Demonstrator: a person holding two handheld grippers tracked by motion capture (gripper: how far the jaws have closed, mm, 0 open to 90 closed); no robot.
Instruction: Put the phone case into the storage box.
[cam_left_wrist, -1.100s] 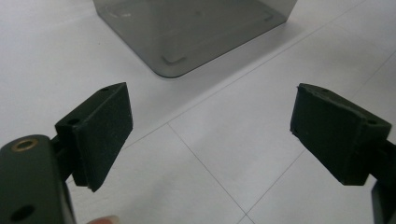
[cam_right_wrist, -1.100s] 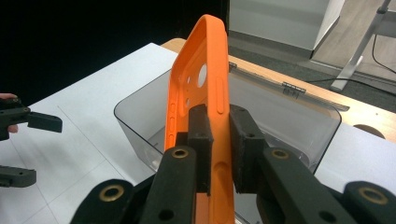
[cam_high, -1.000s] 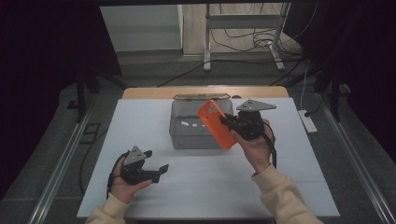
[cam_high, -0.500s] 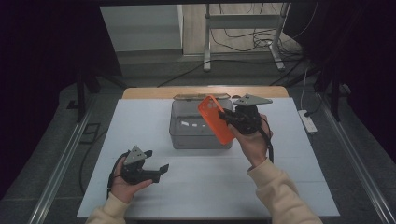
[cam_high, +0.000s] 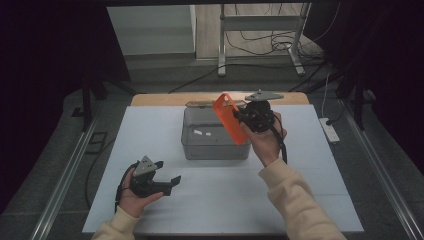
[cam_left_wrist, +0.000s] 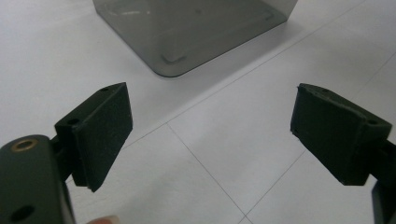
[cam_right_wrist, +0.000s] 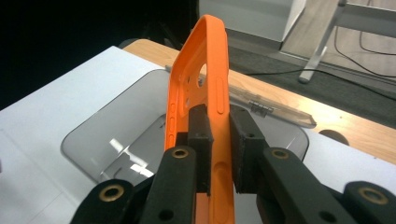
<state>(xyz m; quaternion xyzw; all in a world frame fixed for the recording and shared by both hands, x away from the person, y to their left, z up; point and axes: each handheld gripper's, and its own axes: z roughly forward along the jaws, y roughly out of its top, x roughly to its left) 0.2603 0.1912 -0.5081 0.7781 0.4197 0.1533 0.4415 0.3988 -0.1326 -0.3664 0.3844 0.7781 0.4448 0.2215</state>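
An orange phone case (cam_high: 230, 118) hangs tilted over the right part of a clear grey box (cam_high: 200, 137), and my right gripper (cam_high: 243, 117) is shut on its edge. In the right gripper view both pads squeeze the orange phone case (cam_right_wrist: 205, 88) above the box (cam_right_wrist: 116, 144), whose open lid (cam_right_wrist: 275, 109) lies behind it. My left gripper (cam_high: 168, 172) rests low at the front left of the white table, open, with nothing between its pads (cam_left_wrist: 105, 126). The left gripper view looks past them at a corner of the box (cam_left_wrist: 187, 32).
The white table top (cam_high: 150, 125) sits on a wooden table edge (cam_high: 160, 99) at the back. A white power strip (cam_high: 330, 130) lies off the table's right side. Cables and a metal stand (cam_high: 260, 35) occupy the floor behind.
My right gripper has carried the orange case up and slightly back over the box, turning it more upright. The left gripper has stayed put.
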